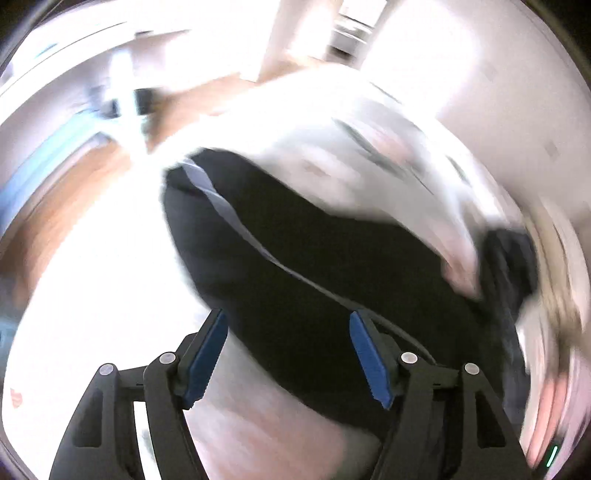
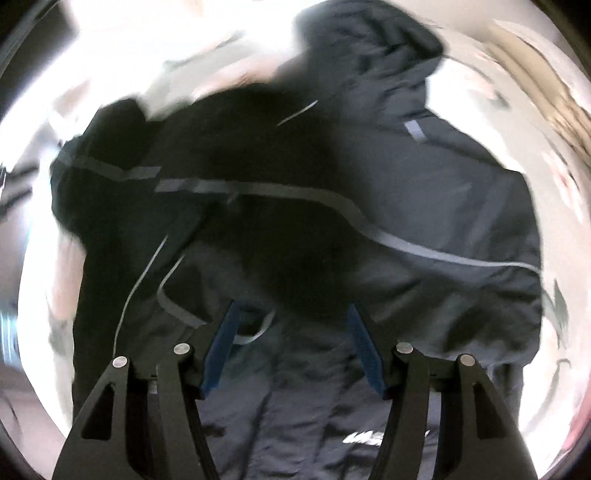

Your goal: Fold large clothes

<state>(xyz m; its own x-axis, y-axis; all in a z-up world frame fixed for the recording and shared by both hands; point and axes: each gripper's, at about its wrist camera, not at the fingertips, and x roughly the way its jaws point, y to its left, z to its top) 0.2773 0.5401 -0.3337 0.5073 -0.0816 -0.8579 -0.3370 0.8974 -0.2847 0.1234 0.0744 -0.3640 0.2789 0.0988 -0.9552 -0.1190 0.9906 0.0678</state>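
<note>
Both views are smeared by motion blur, so fine detail is lost. In the left wrist view the left gripper [image 1: 288, 325] has its blue-padded fingers [image 1: 207, 358] spread wide apart with nothing pinched between them; a dark jacket [image 1: 314, 266] with a thin pale stripe running across it lies just beyond and partly between the fingertips, over a white patterned surface [image 1: 369, 129] whose nature the blur does not allow me to tell. A strip of wooden floor [image 1: 74, 195] shows at the left, largely washed out by glare. In the right wrist view the right gripper [image 2: 291, 314] is likewise spread, its blue fingers [image 2: 221, 343] parted and clamping nothing, poised directly over the same jacket [image 2: 424, 206], which fills almost the whole frame in rumpled folds. Grey tape-like seams [image 2: 369, 229] curve across the fabric, a hood-like bunch [image 2: 369, 33] sits at the top, and white lettering [image 2: 384, 437], too blurred to read, shows near the bottom right.
</note>
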